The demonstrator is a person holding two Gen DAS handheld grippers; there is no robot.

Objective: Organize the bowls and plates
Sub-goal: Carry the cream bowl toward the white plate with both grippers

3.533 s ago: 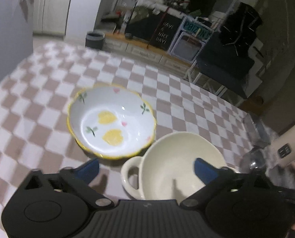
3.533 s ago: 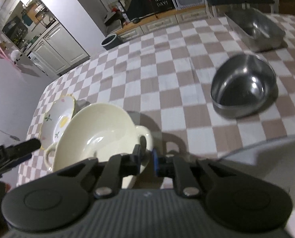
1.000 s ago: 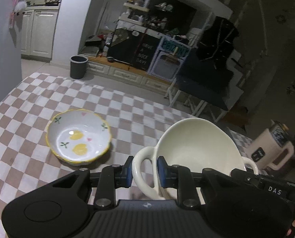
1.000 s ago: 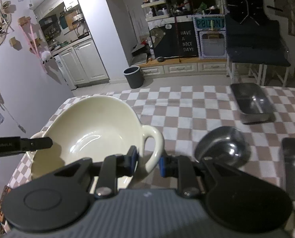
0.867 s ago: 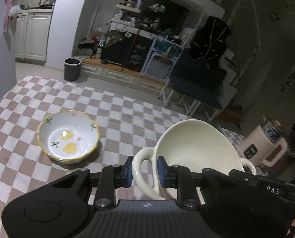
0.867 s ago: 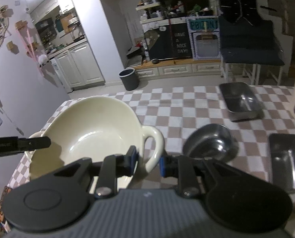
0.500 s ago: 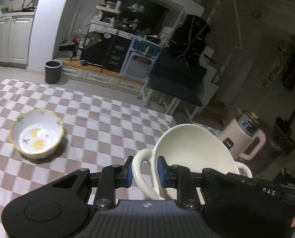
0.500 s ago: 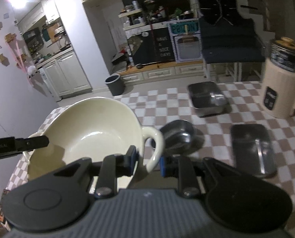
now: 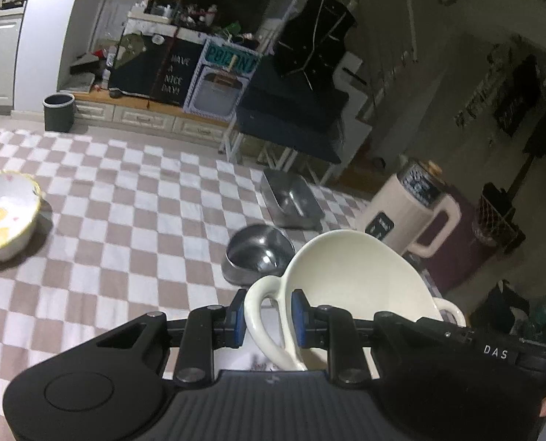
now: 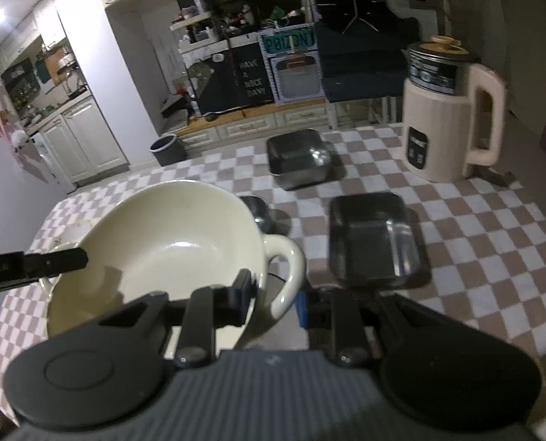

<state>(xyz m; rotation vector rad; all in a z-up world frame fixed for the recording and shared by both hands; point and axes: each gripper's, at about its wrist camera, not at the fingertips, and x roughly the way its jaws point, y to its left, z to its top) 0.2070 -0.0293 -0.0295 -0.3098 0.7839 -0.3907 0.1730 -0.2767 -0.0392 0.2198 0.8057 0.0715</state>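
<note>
Checkered cloth (image 9: 133, 228) under dim kitchen; both jaws grip the cream bowl's (image 9: 353, 279) handles.

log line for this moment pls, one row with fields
phase: carry | held: cream two-handled bowl | left gripper: shut on left handle | right gripper: shut on right handle | below: checkered tablecloth, round steel bowl

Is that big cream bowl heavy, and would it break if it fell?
The bowl looks thick and glazed, so probably heavy and breakable. Both tongs, left and right, grip a handle each, hinting one alone might let it tip. The shine suggests it's slippery.
</note>
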